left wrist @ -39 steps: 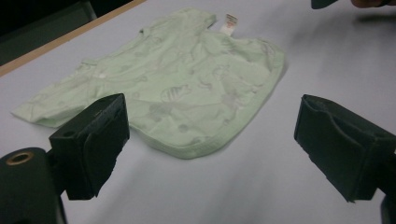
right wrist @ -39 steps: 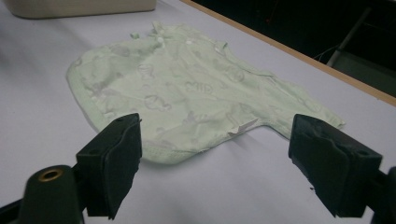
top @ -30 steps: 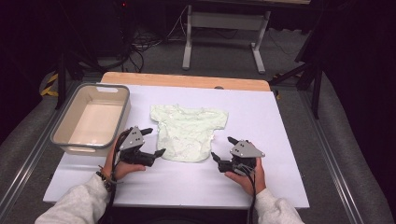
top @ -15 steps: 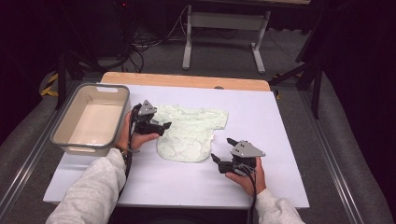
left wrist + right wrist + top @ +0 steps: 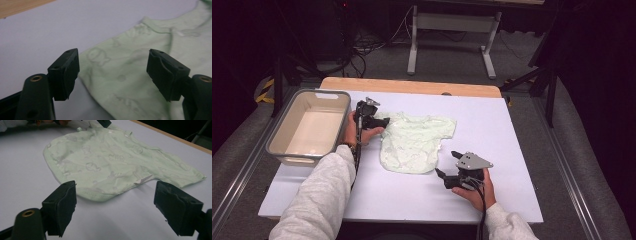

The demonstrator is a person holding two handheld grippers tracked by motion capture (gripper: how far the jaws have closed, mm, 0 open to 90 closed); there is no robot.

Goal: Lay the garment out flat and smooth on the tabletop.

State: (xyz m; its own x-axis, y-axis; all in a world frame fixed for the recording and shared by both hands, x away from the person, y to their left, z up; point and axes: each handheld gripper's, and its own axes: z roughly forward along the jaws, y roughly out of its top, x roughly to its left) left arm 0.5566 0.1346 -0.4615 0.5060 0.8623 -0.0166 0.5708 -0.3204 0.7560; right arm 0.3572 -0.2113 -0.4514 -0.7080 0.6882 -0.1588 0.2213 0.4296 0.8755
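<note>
A pale green baby shirt (image 5: 417, 142) with a faint print lies flat on the white table top (image 5: 512, 150). My left gripper (image 5: 379, 121) is at the shirt's left sleeve, beside the bin. In the left gripper view its jaws (image 5: 113, 67) stand apart and have just been closing. The sleeve cloth (image 5: 125, 85) lies between and below them, with no pad pressing on it. My right gripper (image 5: 448, 163) rests open just off the shirt's near right hem. In the right gripper view nothing sits between its jaws (image 5: 117, 202), and the shirt (image 5: 107, 162) spreads out beyond them.
A grey plastic bin (image 5: 332, 95) with nothing in it stands at the table's left. A wooden strip (image 5: 412, 86) runs along the far edge. Bare white surface lies right of the shirt and along the near edge. Metal stand legs (image 5: 412, 55) rise behind the table.
My left hand has moved away from the near left corner of the shirt, toward the far side, up to the left sleeve. The right hand and the shirt have stayed put.
</note>
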